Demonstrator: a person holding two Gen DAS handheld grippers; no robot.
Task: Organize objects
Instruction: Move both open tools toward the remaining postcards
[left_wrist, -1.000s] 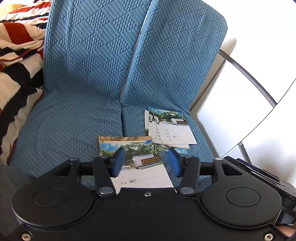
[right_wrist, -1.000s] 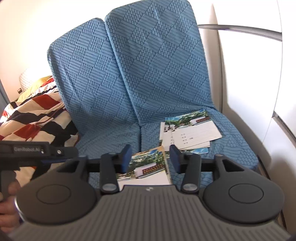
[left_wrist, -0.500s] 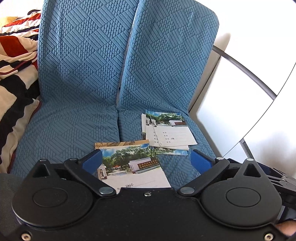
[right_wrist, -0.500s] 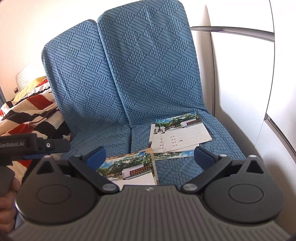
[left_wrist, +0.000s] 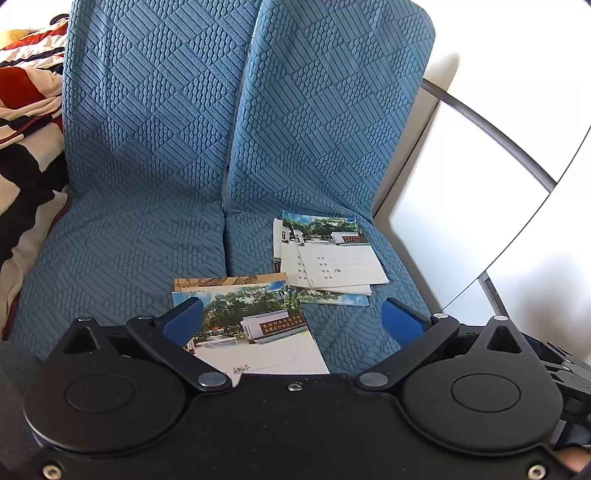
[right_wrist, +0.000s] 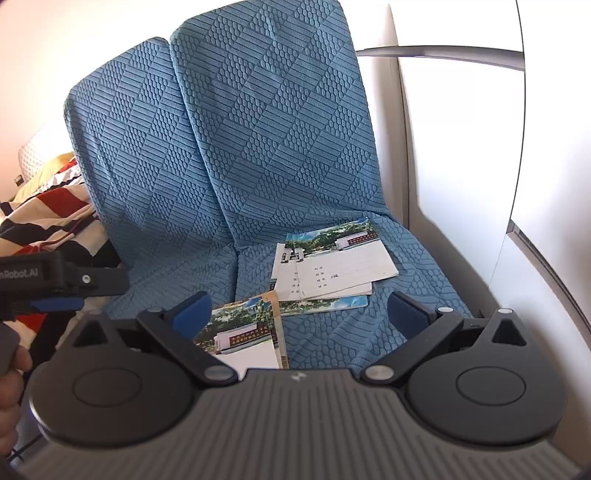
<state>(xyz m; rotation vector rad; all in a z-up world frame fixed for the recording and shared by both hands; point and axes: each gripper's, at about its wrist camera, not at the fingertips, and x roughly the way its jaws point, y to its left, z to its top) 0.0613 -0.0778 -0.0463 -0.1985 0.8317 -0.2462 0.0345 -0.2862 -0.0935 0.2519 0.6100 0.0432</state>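
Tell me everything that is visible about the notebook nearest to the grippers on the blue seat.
The nearest notebook is thin, with a glossy paper-like cover: a photo of trees and a white building with a red sign above, and a white area with handwriting below. It lies flat at the front of the blue seat, on top of a tan booklet, and its near edge is hidden. Neither gripper holds it.
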